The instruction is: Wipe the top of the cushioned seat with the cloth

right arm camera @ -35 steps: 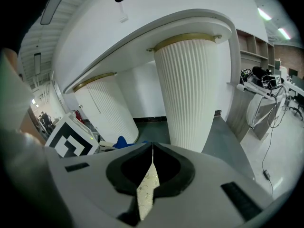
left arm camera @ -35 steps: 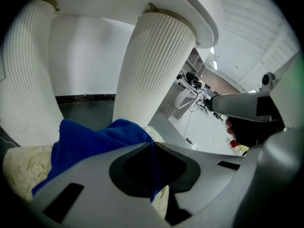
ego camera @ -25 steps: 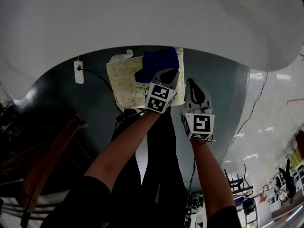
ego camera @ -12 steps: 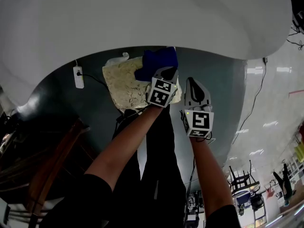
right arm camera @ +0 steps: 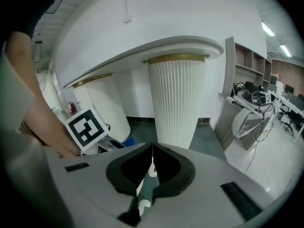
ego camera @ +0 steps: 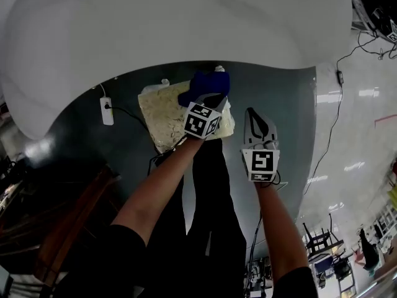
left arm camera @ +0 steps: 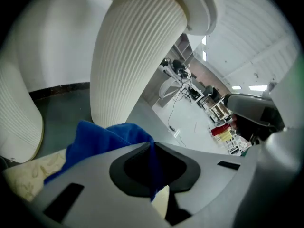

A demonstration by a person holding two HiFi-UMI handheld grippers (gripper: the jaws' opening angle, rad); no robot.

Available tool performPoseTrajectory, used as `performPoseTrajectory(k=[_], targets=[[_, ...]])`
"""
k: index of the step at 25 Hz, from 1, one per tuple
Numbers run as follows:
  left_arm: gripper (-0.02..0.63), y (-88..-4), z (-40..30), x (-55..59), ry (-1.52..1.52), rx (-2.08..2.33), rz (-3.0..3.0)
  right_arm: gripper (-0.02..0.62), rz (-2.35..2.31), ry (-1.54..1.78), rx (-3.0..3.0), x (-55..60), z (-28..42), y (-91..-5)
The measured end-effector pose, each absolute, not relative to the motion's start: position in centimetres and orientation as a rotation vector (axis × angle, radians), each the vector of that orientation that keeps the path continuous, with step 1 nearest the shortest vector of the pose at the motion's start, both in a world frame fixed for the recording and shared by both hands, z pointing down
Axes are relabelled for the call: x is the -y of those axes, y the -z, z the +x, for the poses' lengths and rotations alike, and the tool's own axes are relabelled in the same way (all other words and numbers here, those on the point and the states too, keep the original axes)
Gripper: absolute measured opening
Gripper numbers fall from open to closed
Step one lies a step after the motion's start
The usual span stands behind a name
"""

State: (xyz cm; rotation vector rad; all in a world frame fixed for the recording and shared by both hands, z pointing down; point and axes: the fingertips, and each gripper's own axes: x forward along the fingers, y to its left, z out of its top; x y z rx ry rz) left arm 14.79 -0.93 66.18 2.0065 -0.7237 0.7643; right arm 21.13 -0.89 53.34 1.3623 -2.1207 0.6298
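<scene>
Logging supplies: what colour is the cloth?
Blue cloth, clearest in the left gripper view.

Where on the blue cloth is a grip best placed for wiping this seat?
Probably a fold at its near edge, from the person's side, as the left gripper has it: jaws shut there, blue cloth bunched ahead on the cushioned seat.

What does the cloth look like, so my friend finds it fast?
Beside the big white table lies a cream, patterned cushioned seat. The cloth sits at its far edge, pinched in the left gripper: the only bright blue thing.
</scene>
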Motion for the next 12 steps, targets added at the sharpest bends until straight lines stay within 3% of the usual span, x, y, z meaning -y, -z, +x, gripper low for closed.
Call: performPoseTrajectory(k=[6, 12], targets=[[0.035, -58.2, 7.0, 0.8, -0.432, 0.916, 2.121, 0.037, 1.232, -0.525, 2.224, 0.5, 17.9, -50.5], [0.035, -52.5, -2.0, -3.9, -0.323, 0.978, 2.155, 0.037, 1.243, -0.62, 2.236, -2.0, 13.7, -49.1]])
